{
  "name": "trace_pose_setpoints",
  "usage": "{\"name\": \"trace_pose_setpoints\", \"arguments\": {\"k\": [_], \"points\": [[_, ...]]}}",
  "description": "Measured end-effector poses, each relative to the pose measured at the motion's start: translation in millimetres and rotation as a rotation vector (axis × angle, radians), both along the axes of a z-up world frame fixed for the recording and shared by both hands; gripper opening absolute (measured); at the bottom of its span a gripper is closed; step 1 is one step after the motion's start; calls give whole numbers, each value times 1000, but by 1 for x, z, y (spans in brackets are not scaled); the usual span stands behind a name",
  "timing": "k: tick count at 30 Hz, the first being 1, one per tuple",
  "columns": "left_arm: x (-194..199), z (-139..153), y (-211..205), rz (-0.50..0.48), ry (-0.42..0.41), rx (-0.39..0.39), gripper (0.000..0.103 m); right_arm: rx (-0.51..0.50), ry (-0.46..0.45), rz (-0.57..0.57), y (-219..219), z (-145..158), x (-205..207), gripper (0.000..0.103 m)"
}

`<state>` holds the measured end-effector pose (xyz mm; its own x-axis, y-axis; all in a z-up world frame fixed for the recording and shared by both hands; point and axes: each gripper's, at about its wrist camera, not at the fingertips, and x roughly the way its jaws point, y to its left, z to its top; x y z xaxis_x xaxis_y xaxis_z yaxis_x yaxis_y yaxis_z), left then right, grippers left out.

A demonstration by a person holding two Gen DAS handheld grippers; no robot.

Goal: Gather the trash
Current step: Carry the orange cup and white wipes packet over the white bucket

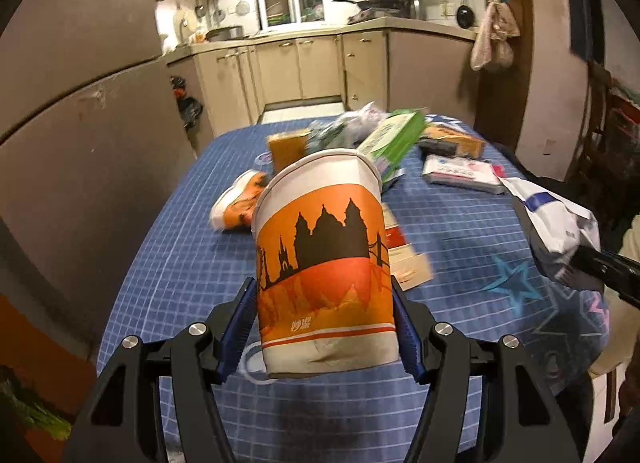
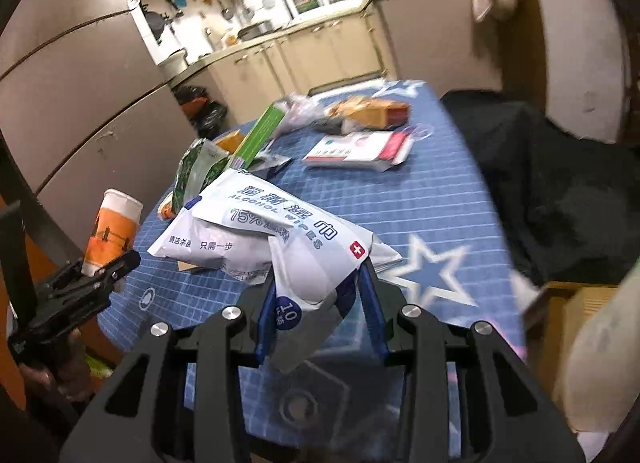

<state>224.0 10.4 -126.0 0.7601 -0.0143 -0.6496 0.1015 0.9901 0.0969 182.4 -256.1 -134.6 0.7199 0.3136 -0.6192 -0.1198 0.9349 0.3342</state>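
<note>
My left gripper (image 1: pixel 324 323) is shut on an orange and white paper cup (image 1: pixel 324 263) with a black skyline print, held upright above the near edge of the blue checked table (image 1: pixel 180 263). The cup also shows in the right wrist view (image 2: pixel 114 227), at the left with the left gripper (image 2: pixel 108 269) around its base. My right gripper (image 2: pixel 320 303) is shut on a white alcohol wipes packet (image 2: pixel 272 239), held above the table. That packet shows at the right of the left wrist view (image 1: pixel 560 227).
More trash lies on the far half of the table: a green box (image 1: pixel 394 139), orange boxes (image 1: pixel 452 143), a white and pink flat box (image 2: pixel 360 149), a green packet (image 2: pixel 196 171), another orange cup on its side (image 1: pixel 240 201). Kitchen cabinets (image 1: pixel 300 71) stand behind. A dark chair (image 2: pixel 540 183) is right.
</note>
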Motion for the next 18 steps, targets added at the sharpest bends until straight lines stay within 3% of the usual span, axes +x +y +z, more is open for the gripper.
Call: {"name": "trace_pose_setpoints", "arguments": {"k": [8, 18], "points": [[-9, 22, -54, -111, -65, 34, 64, -24, -108, -128, -41, 45, -51, 36], [-18, 47, -152, -328, -117, 42, 64, -42, -199, -360, -117, 69, -110, 36]]}}
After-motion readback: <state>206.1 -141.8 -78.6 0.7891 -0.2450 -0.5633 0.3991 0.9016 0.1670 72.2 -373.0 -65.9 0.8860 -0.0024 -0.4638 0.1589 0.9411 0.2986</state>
